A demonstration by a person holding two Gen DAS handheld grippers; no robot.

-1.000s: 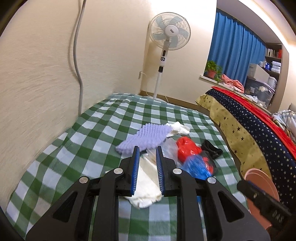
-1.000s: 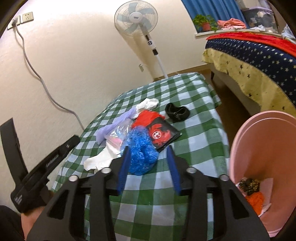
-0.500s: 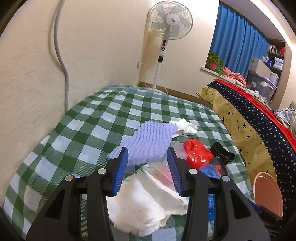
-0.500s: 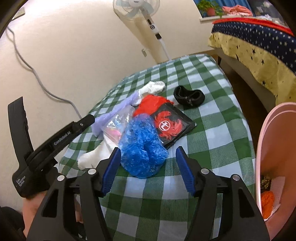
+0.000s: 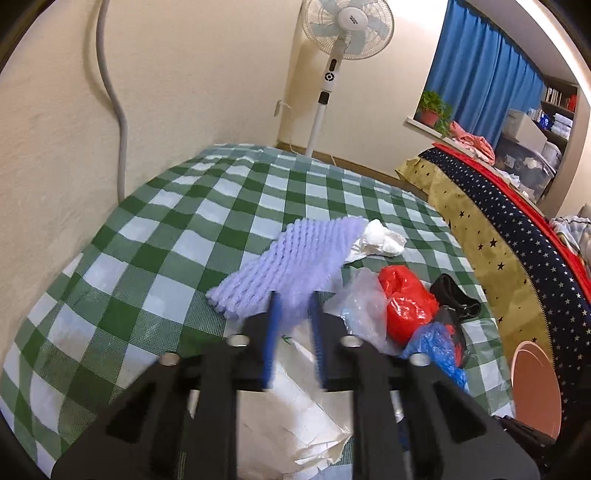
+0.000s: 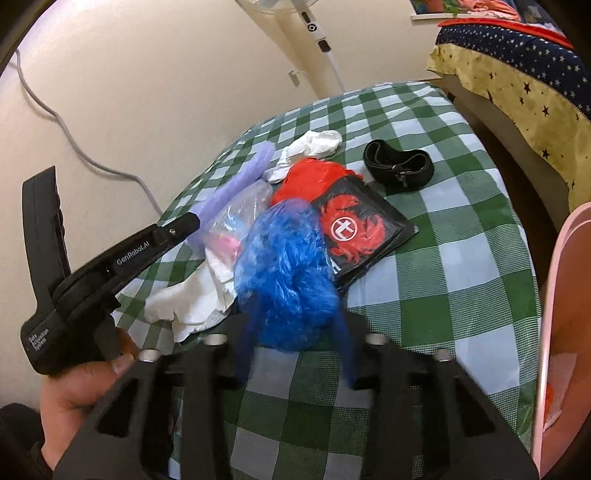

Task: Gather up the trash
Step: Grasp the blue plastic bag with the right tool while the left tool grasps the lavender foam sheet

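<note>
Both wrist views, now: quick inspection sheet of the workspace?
Surface: green checked cloth, bare on its left half.
Job's things: blue plastic bag, red bag, clear bag, white paper, purple foam net, white tissue, black-red packet, black strap, bunched together.
Clutter: nothing seen.
Grippers: left gripper narrowed at the foam net's edge, grip unclear; right gripper open around the blue bag.
Cables: grey cable down the wall.
Surroundings: pink bin right, standing fan, star-patterned bed.
</note>
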